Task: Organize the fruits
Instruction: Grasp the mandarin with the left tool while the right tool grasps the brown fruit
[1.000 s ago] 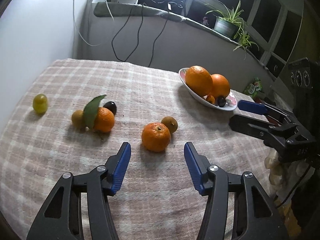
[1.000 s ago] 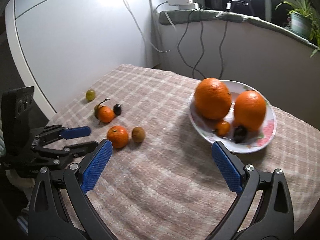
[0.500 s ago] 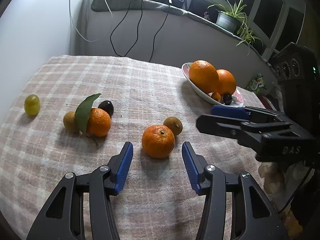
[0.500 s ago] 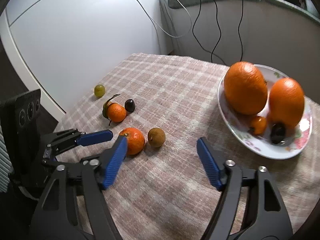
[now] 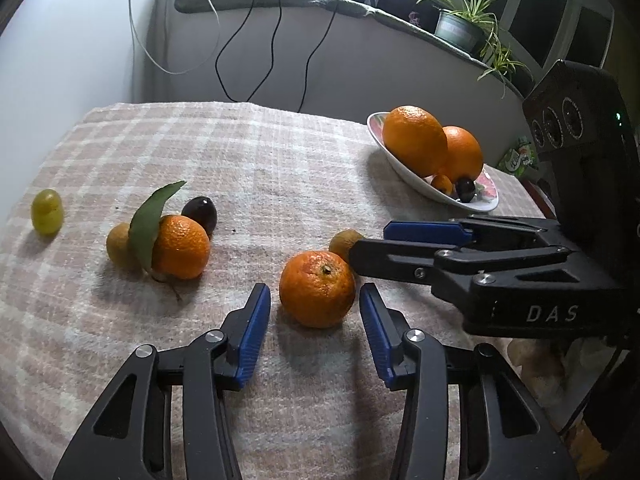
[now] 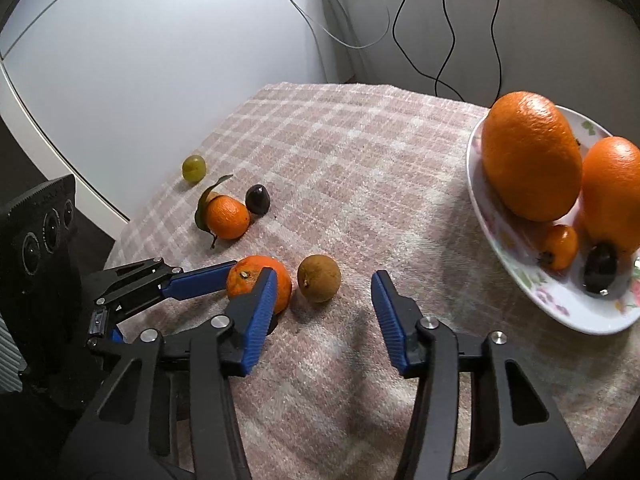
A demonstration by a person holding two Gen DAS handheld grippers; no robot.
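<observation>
Checked, nubbly cloth (image 5: 280, 152) covers the table under both grippers. Far left of the left gripper (image 5: 315, 300) lies a smooth green grape (image 5: 47, 211); nearer in, a pebbled mandarin (image 5: 182, 246) with a long leaf (image 5: 149, 220) touches a dull yellow-brown round fruit (image 5: 118, 245) and a glossy dark plum (image 5: 200, 214). The left gripper's ribbed blue pads (image 5: 251, 332) stand apart on either side of a dimpled tangerine (image 5: 317, 288), close to it but not pressing. Just behind the tangerine sits a rough brown longan (image 6: 319, 278), ahead of the right gripper (image 6: 324, 294), whose jaws are spread wide with nothing between them; its left pad overlaps the tangerine in the right wrist view. Right of that gripper, a shallow flowered plate (image 6: 560, 304) holds two big oranges (image 6: 530, 154), a small kumquat (image 6: 558, 252) and another dark plum.
</observation>
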